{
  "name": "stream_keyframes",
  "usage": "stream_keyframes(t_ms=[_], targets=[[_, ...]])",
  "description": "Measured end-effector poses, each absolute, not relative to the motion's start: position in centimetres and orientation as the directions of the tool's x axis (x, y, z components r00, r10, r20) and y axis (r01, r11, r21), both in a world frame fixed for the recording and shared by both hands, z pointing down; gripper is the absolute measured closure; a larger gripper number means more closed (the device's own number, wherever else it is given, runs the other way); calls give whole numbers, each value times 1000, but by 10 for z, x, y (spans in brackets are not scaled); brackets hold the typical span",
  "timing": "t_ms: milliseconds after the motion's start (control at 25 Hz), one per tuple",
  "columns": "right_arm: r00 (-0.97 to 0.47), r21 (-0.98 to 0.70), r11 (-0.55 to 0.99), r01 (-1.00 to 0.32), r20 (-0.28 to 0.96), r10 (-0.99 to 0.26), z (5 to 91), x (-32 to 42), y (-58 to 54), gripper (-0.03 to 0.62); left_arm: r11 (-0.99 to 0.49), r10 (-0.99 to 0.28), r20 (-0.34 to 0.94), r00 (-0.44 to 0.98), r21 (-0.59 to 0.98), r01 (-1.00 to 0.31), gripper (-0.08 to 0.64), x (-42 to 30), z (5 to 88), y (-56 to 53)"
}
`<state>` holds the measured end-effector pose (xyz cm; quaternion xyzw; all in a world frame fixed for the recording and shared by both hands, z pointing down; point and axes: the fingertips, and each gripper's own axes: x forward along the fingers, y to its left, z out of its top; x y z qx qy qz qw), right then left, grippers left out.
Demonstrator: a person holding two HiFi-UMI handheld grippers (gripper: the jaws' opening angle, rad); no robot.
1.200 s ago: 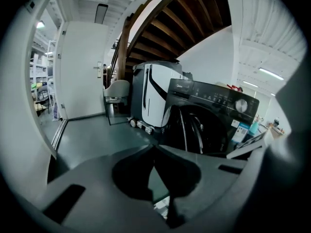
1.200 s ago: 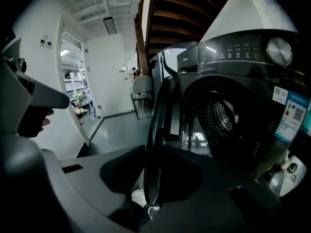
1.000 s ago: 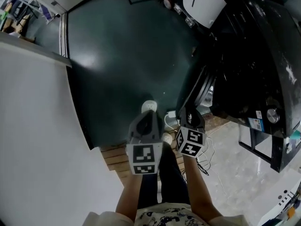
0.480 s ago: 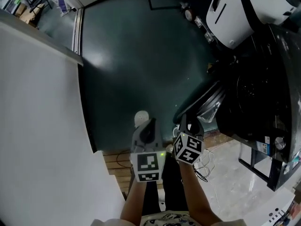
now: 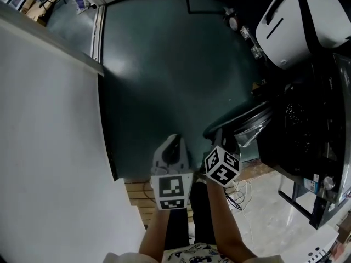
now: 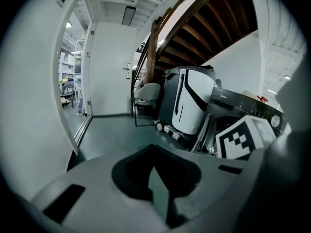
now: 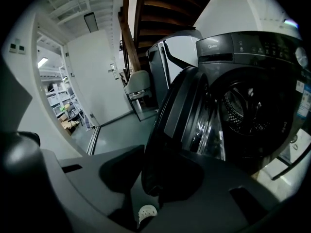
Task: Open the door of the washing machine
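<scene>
The washer (image 5: 307, 136) sits at the right edge of the dark green floor (image 5: 175, 64), black and glossy, with its control strip along the top in the right gripper view. The door (image 5: 244, 126) is off the front and stands wide open, angled out over the floor, its free rim reaching toward the person. Up close the door (image 7: 180, 125) is a thick dark ring around a bulging glass bowl that catches bright streaks of light. Behind it the round mouth is bare, and the perforated steel drum (image 7: 245, 110) shows inside.

On to the right gripper (image 5: 222, 138): it is right at that free rim. Its own view has the door's edge running straight down into the right gripper (image 7: 148, 188) between the two jaws. They are about half apart and clasped on the rim, and they are easing open as we watch.

The left gripper (image 5: 171, 147) hangs just beside it, over the floor's near edge and clear of the door. In its own view the left gripper (image 6: 158, 186) has its jaws drawn together with only a sliver of floor showing between them. Nothing is held and nothing is touched. A white appliance (image 5: 301, 21) stands beyond the washer, toward the floor's far right corner.
</scene>
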<state>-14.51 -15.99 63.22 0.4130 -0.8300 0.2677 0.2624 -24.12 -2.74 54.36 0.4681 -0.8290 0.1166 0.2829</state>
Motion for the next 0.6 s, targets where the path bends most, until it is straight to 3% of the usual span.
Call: stream_keyframes(t_ms=[600], targets=[[-512, -233, 488, -841, 634, -580, 627, -219, -178, 488, 549, -705, 573, -417, 69, -833, 557, -313, 545, -23]])
